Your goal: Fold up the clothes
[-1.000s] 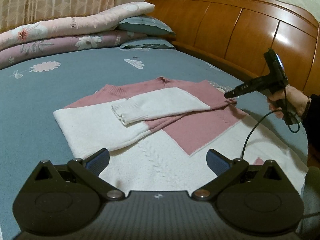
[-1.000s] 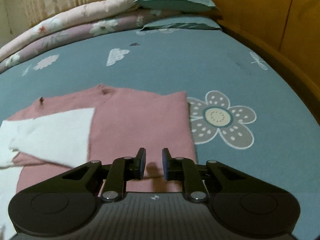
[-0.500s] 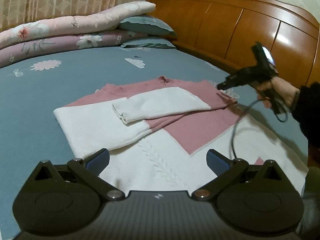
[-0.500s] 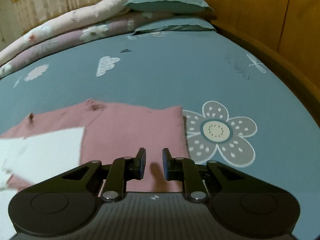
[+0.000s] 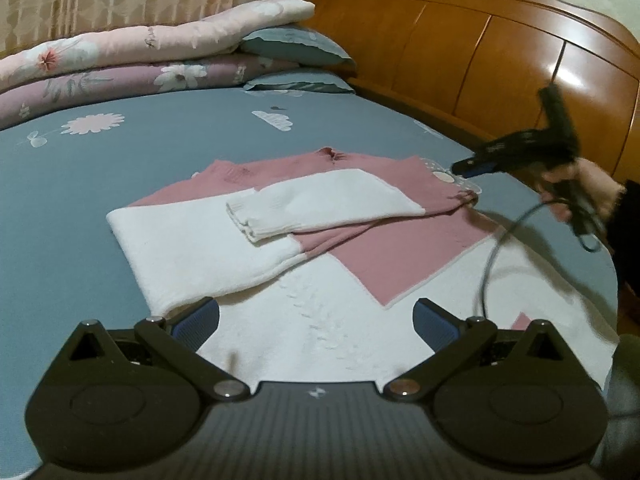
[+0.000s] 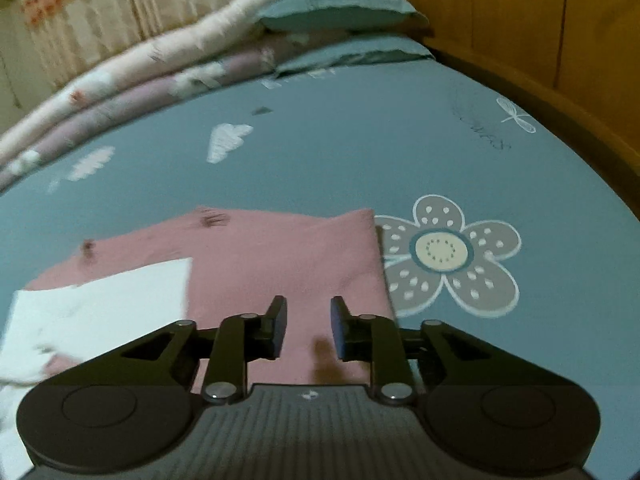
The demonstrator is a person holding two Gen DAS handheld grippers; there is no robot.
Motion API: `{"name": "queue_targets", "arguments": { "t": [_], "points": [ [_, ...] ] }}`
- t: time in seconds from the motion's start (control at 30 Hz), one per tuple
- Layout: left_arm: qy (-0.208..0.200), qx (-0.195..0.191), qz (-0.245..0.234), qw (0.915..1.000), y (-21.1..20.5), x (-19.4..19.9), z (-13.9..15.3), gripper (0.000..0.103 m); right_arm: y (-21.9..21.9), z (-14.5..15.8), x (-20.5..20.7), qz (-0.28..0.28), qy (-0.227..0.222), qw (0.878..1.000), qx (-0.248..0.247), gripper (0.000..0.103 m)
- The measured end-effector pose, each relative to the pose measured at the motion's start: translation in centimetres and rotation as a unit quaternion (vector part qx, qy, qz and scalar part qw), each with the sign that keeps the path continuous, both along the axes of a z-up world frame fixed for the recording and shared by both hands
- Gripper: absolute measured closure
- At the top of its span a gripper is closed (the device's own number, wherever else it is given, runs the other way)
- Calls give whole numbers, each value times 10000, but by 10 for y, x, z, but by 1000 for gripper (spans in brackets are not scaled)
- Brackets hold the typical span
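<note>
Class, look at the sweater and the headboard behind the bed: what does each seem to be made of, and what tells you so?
Sweater: apparently a soft knit, perhaps wool or acrylic, matte; it shows ribbed cuffs and a raised stitched pattern on the white part. Headboard: looks like varnished wood, orange-brown, glossy; bright glare sits on its panels, though a veneer cannot be ruled out.

Pink-white sweater [image 5: 360, 248] on bed [image 5: 120, 160] — left tool [image 5: 316, 322] agape, right tool [image 5: 474, 168] aloft
</note>
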State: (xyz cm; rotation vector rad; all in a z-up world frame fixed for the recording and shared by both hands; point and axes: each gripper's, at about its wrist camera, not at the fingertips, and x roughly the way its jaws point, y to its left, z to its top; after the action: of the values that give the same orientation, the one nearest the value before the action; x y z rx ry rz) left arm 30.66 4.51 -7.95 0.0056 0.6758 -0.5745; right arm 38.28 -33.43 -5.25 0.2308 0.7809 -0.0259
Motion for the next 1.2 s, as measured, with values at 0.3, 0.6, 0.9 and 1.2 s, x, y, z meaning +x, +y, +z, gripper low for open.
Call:
{"name": "queue_targets", "arguments": {
  "t": [0.3, 0.6, 0.9, 1.2],
  "points": [
    [80, 93, -72, 9999, -8, 1, -5, 1, 4, -36, -17, 222, 334, 9986, 332, 73],
    [87, 135, -94, 9998, -12, -1, -6, 1, -7, -41, -42, -286, 234, 9990, 259, 79],
    [51, 370, -249, 9990, -32, -22, -6, 1, 24, -25, -118, 93, 26, 9995, 286, 67],
    [109, 967, -386, 9945, -76, -80, -8, 1, 42, -37, -190, 183, -60, 9998, -3, 53]
  ]
}}
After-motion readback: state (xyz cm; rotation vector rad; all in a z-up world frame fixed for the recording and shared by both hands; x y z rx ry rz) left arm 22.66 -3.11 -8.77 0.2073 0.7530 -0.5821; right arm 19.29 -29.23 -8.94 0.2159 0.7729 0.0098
